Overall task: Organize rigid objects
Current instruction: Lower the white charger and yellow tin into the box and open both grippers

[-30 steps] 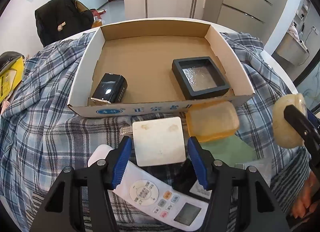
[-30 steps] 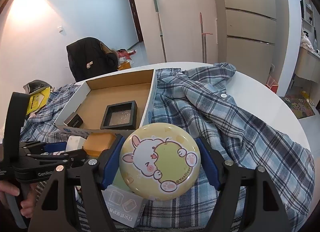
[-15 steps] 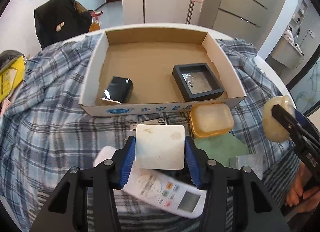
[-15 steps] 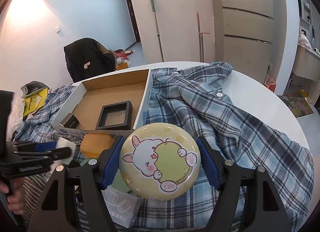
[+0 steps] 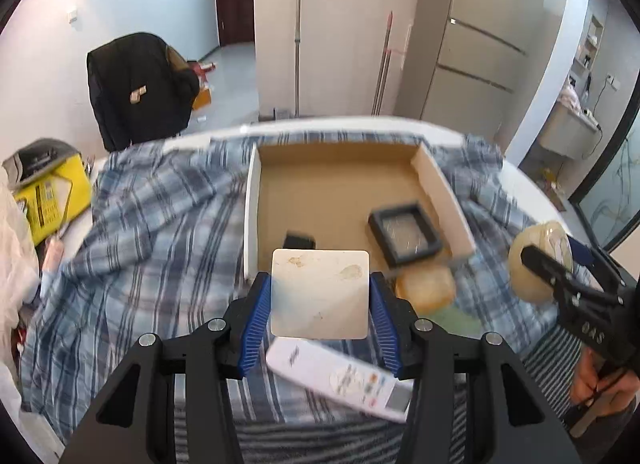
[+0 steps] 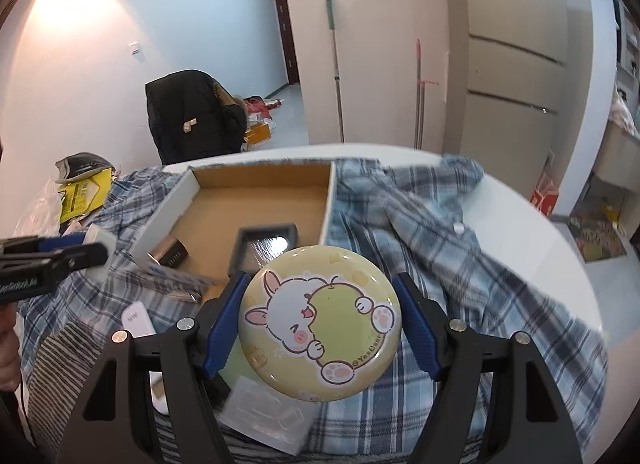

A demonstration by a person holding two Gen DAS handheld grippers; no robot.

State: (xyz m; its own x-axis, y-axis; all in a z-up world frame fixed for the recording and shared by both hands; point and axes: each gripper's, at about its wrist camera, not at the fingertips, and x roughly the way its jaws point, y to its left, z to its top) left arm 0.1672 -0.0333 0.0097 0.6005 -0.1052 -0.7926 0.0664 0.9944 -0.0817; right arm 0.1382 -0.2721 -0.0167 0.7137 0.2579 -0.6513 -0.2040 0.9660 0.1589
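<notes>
My left gripper (image 5: 320, 296) is shut on a white square box (image 5: 319, 294) and holds it lifted in front of the cardboard box (image 5: 251, 200). My right gripper (image 6: 320, 320) is shut on a round yellow tin with a rabbit picture (image 6: 320, 322), raised to the right of the cardboard box (image 6: 329, 200). Inside the box lie a black square frame (image 5: 405, 234) and a small black case (image 5: 299, 241). The tin (image 5: 538, 260) also shows at the right of the left wrist view.
A white remote (image 5: 340, 378), an orange soap-like container (image 5: 426, 288) and a green sheet (image 5: 456, 320) lie on the plaid shirt (image 5: 160, 232) in front of the box. A clear packet (image 6: 264, 420) lies under the tin. A yellow bag (image 5: 52, 192) lies far left.
My left gripper closed on the white square box and lifted it off the table toward the cardboard box. My right gripper has kept hold of the tin and risen slightly.
</notes>
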